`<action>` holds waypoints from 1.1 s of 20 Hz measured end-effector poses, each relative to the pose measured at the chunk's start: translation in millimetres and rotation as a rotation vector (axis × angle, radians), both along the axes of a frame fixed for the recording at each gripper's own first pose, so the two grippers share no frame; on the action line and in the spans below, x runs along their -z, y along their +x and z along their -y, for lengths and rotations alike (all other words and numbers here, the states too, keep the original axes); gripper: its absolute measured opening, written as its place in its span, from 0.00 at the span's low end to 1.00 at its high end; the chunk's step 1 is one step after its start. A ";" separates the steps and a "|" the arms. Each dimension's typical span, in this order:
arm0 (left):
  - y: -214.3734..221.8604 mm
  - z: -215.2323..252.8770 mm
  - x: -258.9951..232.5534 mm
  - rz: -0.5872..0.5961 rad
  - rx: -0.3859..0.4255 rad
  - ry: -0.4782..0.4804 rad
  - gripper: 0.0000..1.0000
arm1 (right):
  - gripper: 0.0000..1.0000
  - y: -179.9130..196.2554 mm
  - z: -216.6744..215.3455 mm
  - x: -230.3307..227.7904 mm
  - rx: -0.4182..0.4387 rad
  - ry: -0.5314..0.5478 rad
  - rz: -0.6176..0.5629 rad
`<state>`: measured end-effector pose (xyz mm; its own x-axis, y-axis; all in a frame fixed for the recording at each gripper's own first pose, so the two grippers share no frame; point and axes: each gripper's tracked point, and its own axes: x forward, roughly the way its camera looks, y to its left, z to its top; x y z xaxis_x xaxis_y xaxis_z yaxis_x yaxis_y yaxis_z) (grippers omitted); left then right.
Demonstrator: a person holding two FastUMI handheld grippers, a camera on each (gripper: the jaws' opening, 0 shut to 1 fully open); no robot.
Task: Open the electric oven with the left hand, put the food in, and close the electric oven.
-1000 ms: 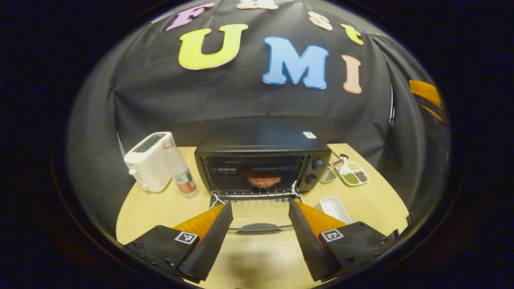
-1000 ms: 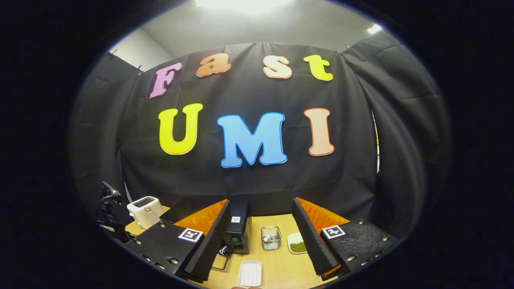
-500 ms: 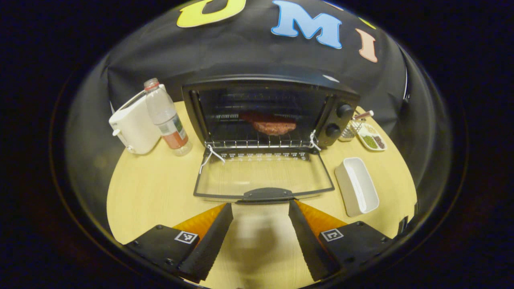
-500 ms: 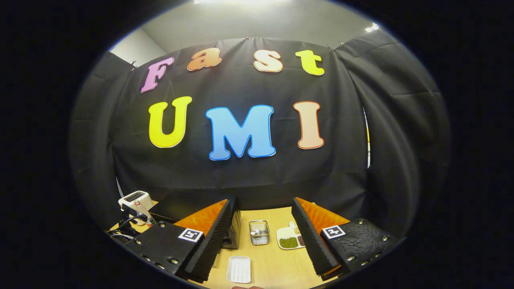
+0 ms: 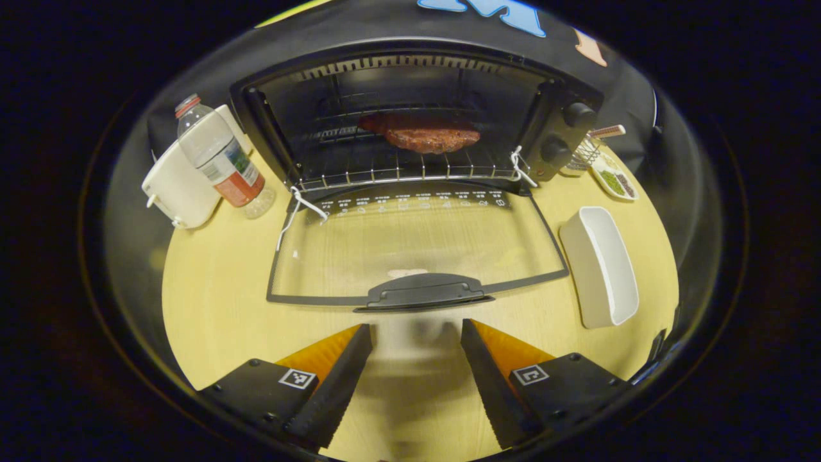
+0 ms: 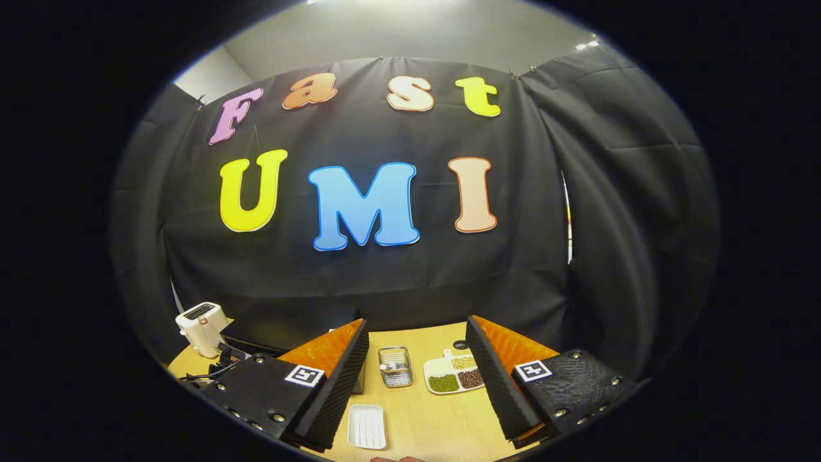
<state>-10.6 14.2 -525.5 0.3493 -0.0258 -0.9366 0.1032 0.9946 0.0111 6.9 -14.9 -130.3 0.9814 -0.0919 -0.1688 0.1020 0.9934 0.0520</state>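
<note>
With the food (image 5: 420,133) already on the rack, I judge the oven (image 5: 410,122) door (image 5: 417,247), lying flat toward the bench's near edge, stiff, hinged and glassy, so my left tongs (image 5: 415,340), spread and empty, should lift its handle (image 5: 423,292).
</note>
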 end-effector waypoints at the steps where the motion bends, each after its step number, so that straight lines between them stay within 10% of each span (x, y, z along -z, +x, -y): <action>1: 0.3 -0.7 4.8 -0.017 -0.006 0.002 0.99 | 0.93 -0.3 0.7 1.8 0.001 0.000 -0.006; 11: 10.8 -2.2 15.4 -0.069 -0.031 -0.016 0.99 | 0.93 -6.7 1.5 6.8 0.012 0.009 -0.031; 22: 11.8 -0.6 -52.5 0.129 -0.044 -0.090 0.92 | 0.93 -5.2 -27.5 12.7 -0.047 0.029 -0.046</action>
